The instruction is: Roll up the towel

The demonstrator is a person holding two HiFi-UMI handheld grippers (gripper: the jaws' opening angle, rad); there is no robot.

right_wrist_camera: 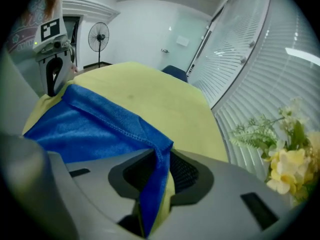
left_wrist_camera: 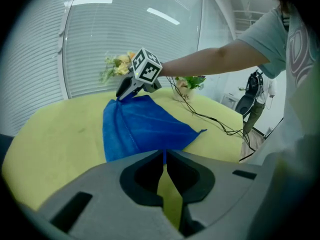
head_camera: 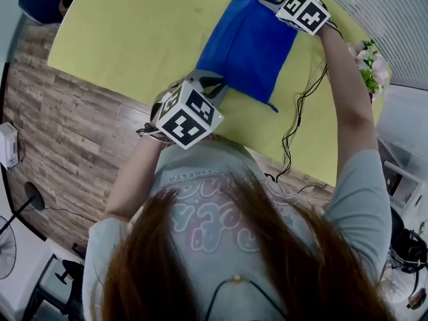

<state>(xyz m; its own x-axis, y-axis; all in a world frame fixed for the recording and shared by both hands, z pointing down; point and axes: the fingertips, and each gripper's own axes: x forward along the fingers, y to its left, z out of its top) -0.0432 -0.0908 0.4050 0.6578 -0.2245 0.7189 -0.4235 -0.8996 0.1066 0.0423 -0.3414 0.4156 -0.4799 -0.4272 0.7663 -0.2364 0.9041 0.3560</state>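
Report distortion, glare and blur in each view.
Head view: even light, hair near the lens soft. Left gripper view: dark corners, bowed blinds with streaks of glare. Right gripper view: towel stitching sharp, flowers at the edge blurred.

Around the yellow table (head_camera: 134,39): wood-plank floor (head_camera: 67,132) along its near edge, curved white blinds (left_wrist_camera: 40,59) and flowers (right_wrist_camera: 292,159) at its far side, standing fan (right_wrist_camera: 98,36) beyond one end.
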